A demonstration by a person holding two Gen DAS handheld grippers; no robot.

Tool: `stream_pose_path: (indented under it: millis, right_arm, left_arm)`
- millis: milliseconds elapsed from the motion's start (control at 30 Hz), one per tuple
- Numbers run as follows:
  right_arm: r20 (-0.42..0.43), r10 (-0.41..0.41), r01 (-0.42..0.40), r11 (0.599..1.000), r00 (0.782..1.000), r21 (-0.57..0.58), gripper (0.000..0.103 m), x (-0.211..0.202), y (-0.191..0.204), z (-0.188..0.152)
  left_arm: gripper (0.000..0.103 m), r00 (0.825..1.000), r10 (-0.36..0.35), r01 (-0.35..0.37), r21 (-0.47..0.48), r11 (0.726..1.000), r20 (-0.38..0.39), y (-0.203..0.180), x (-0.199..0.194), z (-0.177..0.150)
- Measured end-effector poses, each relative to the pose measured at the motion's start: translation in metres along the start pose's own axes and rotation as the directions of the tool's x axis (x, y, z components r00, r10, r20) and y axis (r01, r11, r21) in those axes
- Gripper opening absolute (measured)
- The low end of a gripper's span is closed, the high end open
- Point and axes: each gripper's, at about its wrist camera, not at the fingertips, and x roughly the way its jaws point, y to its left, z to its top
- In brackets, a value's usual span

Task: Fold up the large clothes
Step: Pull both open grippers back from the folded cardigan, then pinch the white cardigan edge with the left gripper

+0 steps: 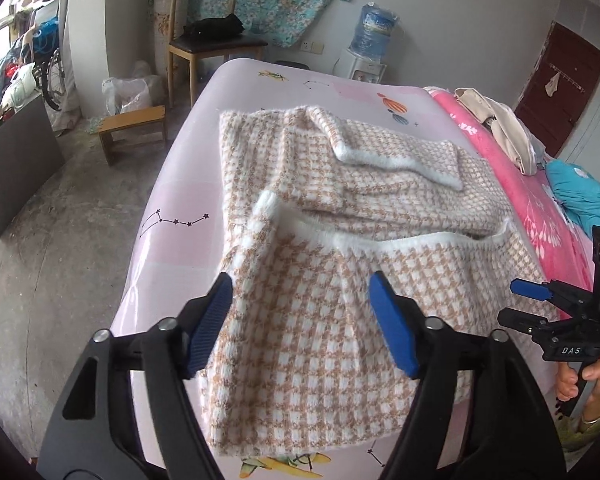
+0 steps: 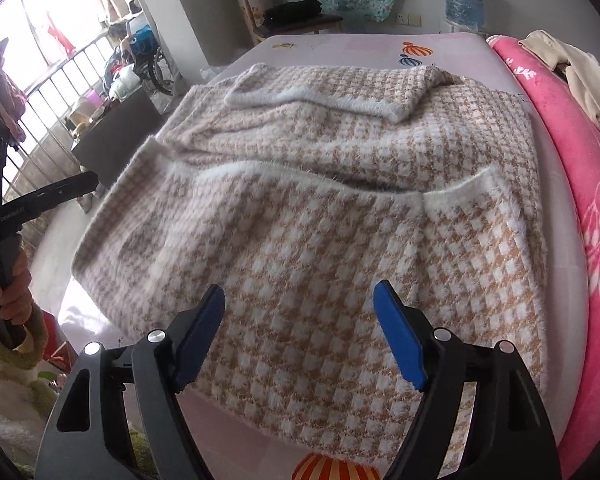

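A houndstooth knit garment (image 1: 300, 300), beige and white with fuzzy white trim, is laid flat on the pale pink sheet (image 1: 172, 208) of a bed. Its long axis runs from the near edge of the bed away toward the far edge, where the wooden chair (image 1: 208, 40) and water dispenser (image 1: 364, 60) stand. A white-trimmed sleeve (image 1: 396, 152) is folded across the far part, crosswise to the long axis. A second white-trimmed edge (image 1: 380, 240) is seen running crosswise at mid-length, with the near layer lying over the one beneath. The near end hangs slightly over the bed edge in the left wrist view.

Left gripper (image 1: 300, 320): jaws are held moderately apart, blue pads (image 1: 392, 328) facing each other over the near left part of the garment. Nothing is clamped between them; the fabric is seen behind the gap, and contact with it cannot be told.

Right gripper (image 2: 300, 328): jaws are held wide, blue pads (image 2: 400, 340) above the near centre of the garment. Nothing is gripped; contact with the cloth cannot be told.

In the left wrist view the right gripper (image 1: 520, 300) is seen beside the garment's right edge, held by a hand (image 1: 580, 384). A pink floral blanket (image 1: 540, 208) lies along the right side of the sheet, with a cream garment (image 1: 500, 128) on it.
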Motion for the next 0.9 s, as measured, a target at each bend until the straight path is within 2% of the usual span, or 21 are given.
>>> stream_pose_path:
  millis: [133, 200, 300, 400, 500, 600, 633, 767, 900]
  right_arm:
    - [-0.025, -0.018, 0.018, 1.0, 1.0, 0.0, 0.075, 0.009, -0.001, 0.002]
    - [-0.027, -0.021, 0.021, 1.0, 0.999, 0.0, 0.075, 0.01, 0.0, 0.002]
    - [-0.028, -0.027, 0.027, 1.0, 0.999, 0.002, 0.075, 0.011, 0.001, 0.003]
    - [-0.033, -0.018, 0.019, 1.0, 0.999, 0.014, 0.075, 0.012, -0.001, 0.002]
    - [-0.036, -0.013, 0.014, 1.0, 0.999, 0.022, 0.075, 0.013, -0.002, 0.002]
    - [-0.037, -0.015, 0.015, 1.0, 0.999, 0.019, 0.075, 0.013, -0.002, 0.003]
    - [-0.037, -0.014, 0.015, 1.0, 0.999, 0.019, 0.075, 0.013, -0.002, 0.003]
    - [-0.039, -0.006, 0.007, 1.0, 0.999, 0.021, 0.075, 0.014, -0.005, 0.004]
    - [-0.041, -0.004, 0.005, 1.0, 0.999, 0.026, 0.075, 0.015, -0.006, 0.004]
  left_arm:
    - [0.048, 1.0, 0.011, -0.01, 0.021, 1.0, -0.011, 0.002, 0.018, 0.005]
    - [0.045, 0.999, 0.036, -0.035, 0.034, 0.999, -0.013, 0.005, 0.03, 0.012]
    - [0.043, 0.999, 0.038, -0.036, 0.047, 0.998, -0.035, 0.01, 0.05, 0.025]
    - [0.04, 0.999, 0.012, -0.009, 0.061, 0.998, -0.044, 0.012, 0.062, 0.033]
    - [0.03, 0.998, -0.024, 0.028, 0.058, 0.998, -0.057, 0.015, 0.068, 0.036]
    - [0.029, 0.989, -0.139, 0.141, 0.035, 0.989, -0.049, 0.02, 0.058, 0.036]
    - [0.029, 0.987, -0.152, 0.154, 0.036, 0.987, -0.05, 0.02, 0.055, 0.035]
    - [0.03, 0.991, -0.092, 0.094, 0.024, 0.995, -0.098, 0.027, 0.062, 0.03]
    - [0.031, 0.977, -0.167, 0.165, -0.026, 0.986, -0.129, 0.037, 0.067, 0.032]
